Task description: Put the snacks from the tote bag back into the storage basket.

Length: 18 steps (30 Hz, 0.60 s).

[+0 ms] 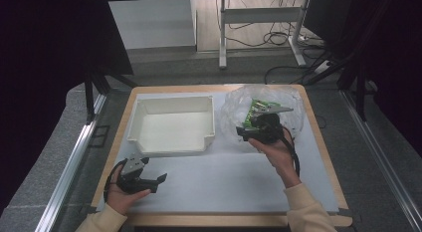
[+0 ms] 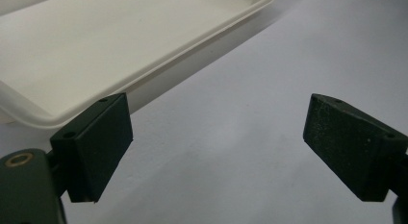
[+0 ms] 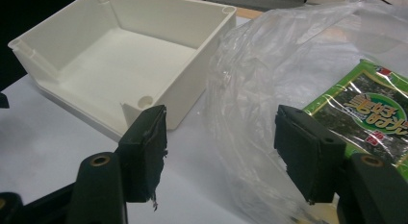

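A white open-fronted bin (image 1: 171, 125) stands on the white table mat, left of centre. To its right lies a crumpled clear plastic bag (image 1: 239, 110) with a green snack packet (image 1: 260, 106) inside. My right gripper (image 1: 249, 133) hovers at the bag's near side, open; in the right gripper view its jaws straddle the bag's wrinkled edge (image 3: 240, 113), with the green packet (image 3: 370, 113) just beyond the right jaw and the bin (image 3: 130, 56) at the left. My left gripper (image 1: 158, 181) rests low near the front left, open and empty, pointing past the bin's front lip (image 2: 144, 65).
The white mat (image 1: 224, 177) covers a wooden table (image 1: 318, 137) with bare room in front of the bin. Beyond the table stand a desk frame (image 1: 259, 23) and loose cables on the floor (image 1: 278, 40). Dark curtains flank both sides.
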Motion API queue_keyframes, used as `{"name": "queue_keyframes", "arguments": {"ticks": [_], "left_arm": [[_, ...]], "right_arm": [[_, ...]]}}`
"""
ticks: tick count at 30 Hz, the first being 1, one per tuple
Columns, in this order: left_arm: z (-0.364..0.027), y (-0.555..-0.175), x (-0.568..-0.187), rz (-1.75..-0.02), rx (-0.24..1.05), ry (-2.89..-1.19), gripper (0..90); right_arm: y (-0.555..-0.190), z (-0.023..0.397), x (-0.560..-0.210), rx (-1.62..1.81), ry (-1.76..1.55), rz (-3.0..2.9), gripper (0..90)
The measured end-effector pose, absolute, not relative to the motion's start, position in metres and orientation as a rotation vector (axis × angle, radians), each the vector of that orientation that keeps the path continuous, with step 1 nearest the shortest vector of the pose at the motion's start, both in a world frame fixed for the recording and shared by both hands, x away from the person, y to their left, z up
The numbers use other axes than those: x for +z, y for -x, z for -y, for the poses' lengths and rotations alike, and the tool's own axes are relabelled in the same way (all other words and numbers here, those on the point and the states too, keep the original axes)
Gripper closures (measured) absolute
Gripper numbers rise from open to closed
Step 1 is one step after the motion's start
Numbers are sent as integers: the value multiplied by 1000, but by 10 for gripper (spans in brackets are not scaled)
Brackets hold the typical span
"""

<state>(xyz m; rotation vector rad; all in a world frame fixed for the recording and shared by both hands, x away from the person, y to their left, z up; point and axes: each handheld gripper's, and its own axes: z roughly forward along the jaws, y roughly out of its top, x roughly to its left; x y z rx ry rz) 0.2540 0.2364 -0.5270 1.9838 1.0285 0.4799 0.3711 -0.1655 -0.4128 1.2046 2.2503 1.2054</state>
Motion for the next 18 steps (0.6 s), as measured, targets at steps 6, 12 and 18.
{"name": "queue_keyframes", "arguments": {"ticks": [6,12,18], "left_arm": [[-236,-255,-528,-1033,494,-1996,101],[-237,-255,-527,-1027,483,-1996,102],[-239,-254,-527,-1005,473,-2003,102]], "right_arm": [[-378,173,-411,1213,-1225,-2225,347],[-387,181,-413,1195,-1257,-2212,340],[-396,189,-416,1175,-1301,-2186,335]]}}
